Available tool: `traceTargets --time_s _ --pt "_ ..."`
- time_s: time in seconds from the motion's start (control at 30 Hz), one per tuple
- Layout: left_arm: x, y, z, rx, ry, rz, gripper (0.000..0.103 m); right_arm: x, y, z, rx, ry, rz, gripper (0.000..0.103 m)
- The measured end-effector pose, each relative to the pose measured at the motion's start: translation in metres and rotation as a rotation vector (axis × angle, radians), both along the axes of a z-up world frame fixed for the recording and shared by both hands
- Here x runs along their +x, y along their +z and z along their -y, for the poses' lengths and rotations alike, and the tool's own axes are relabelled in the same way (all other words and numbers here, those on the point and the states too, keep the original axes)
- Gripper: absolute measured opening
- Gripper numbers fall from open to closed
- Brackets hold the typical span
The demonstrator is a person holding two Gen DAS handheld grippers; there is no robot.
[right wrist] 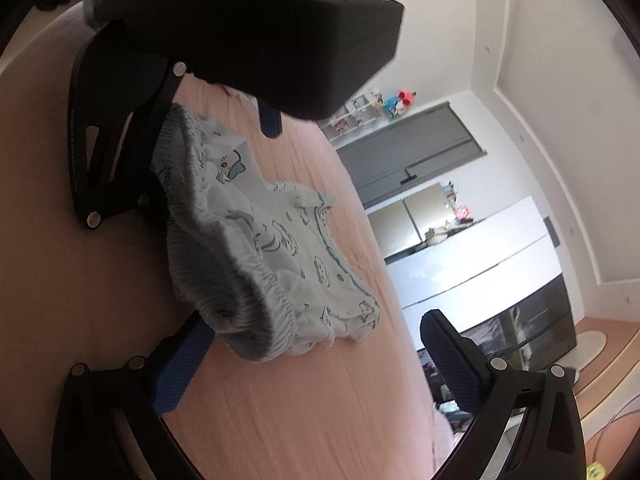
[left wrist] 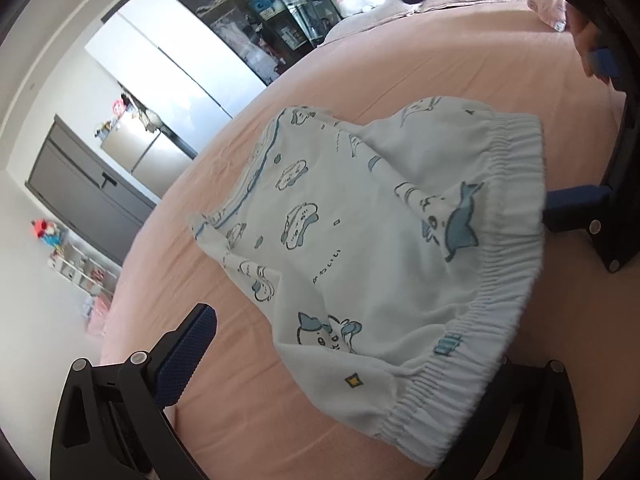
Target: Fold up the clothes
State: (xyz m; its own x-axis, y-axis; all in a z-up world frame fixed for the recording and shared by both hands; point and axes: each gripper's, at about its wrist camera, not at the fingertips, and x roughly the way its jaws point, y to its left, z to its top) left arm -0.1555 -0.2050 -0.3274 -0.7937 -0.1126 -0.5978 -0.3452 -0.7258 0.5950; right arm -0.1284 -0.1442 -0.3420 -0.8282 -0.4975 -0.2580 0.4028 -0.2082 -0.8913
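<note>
I see the printed shorts (left wrist: 372,232) lying on the pink bed (left wrist: 400,60), waistband toward both claws. My left claw (left wrist: 340,364) and right claw (right wrist: 316,356) gape wide at that band, gripping nothing.

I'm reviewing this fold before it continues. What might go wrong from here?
Both claws are open at the shorts' elastic waistband, so neither has a grip yet; one finger lies under the band, and closing may catch only one layer. The legs lie rumpled on the pink sheet, so folding now could lock in creases.
</note>
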Motion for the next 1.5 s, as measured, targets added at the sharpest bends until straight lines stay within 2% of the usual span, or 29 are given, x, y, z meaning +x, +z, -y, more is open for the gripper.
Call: traceTargets --time_s 0.17,0.3,0.43,0.5,0.57,0.67,0.77,0.8,0.83,0.87,0.9,0.93,0.97,1.0,1.03,1.13,1.23,1.37,1.43,1.5 --pt "0.005 0.0 -0.012 -0.104 -0.059 -0.104 0.103 0.006 -0.003 -0.001 0.036 0.044 -0.051 0.102" --pt "0.017 -0.001 -0.027 -0.258 -0.154 -0.198 0.103 0.009 -0.004 0.0 0.076 0.078 -0.067 0.102" --pt "0.02 -0.002 -0.032 -0.322 -0.208 -0.179 0.103 0.01 -0.006 0.0 0.091 0.096 -0.079 0.102" --pt "0.019 -0.001 -0.03 -0.322 -0.23 -0.159 0.103 0.01 -0.006 0.0 0.089 0.092 -0.077 0.102" --pt "0.017 -0.002 -0.028 -0.312 -0.249 -0.124 0.103 0.009 -0.006 -0.001 0.081 0.095 -0.074 0.102" --pt "0.005 0.0 -0.027 -0.292 -0.23 -0.021 0.102 0.007 -0.006 -0.002 0.076 0.09 -0.068 0.102" --pt "0.006 0.001 -0.029 -0.271 -0.252 0.049 0.084 0.007 -0.006 -0.002 0.074 0.083 -0.072 0.102" --pt "0.009 0.001 -0.03 -0.269 -0.261 0.064 0.074 0.007 -0.007 -0.002 0.072 0.081 -0.075 0.102" --pt "0.013 -0.001 -0.032 -0.277 -0.267 0.063 0.064 0.007 -0.007 -0.003 0.07 0.078 -0.078 0.102" --pt "0.018 -0.004 -0.034 -0.285 -0.273 0.061 0.06 0.007 -0.007 -0.003 0.066 0.074 -0.079 0.102" --pt "0.022 -0.006 -0.036 -0.294 -0.278 0.059 0.051 0.006 -0.007 -0.003 0.061 0.069 -0.076 0.102" --pt "0.024 -0.009 -0.036 -0.287 -0.277 0.064 0.043 0.006 -0.008 -0.004 0.055 0.066 -0.074 0.102" --pt "0.025 -0.012 -0.036 -0.279 -0.274 0.07 0.039 0.006 -0.008 -0.005 0.048 0.067 -0.076 0.102" --pt "0.026 -0.013 -0.035 -0.254 -0.271 0.08 0.029 0.006 -0.008 -0.006 0.042 0.069 -0.079 0.102" --pt "0.027 -0.014 -0.033 -0.229 -0.265 0.083 0.024 0.007 -0.009 -0.007 0.04 0.07 -0.082 0.102" --pt "0.032 -0.016 -0.03 -0.181 -0.249 0.072 0.017 0.008 -0.01 -0.007 0.046 0.08 -0.089 0.102" --pt "0.029 -0.013 -0.029 -0.142 -0.242 0.092 0.014 0.006 -0.011 -0.007 0.048 0.086 -0.083 0.102" --pt "0.011 0.005 -0.016 0.028 -0.205 0.195 0.015 0.001 -0.009 -0.008 0.043 0.073 -0.046 0.102" --pt "0.006 0.012 -0.01 0.073 -0.199 0.228 0.015 0.0 -0.009 -0.009 0.046 0.08 -0.044 0.102" --pt "0.004 0.016 -0.01 0.083 -0.201 0.24 0.015 0.0 -0.01 -0.007 0.058 0.079 -0.044 0.102"
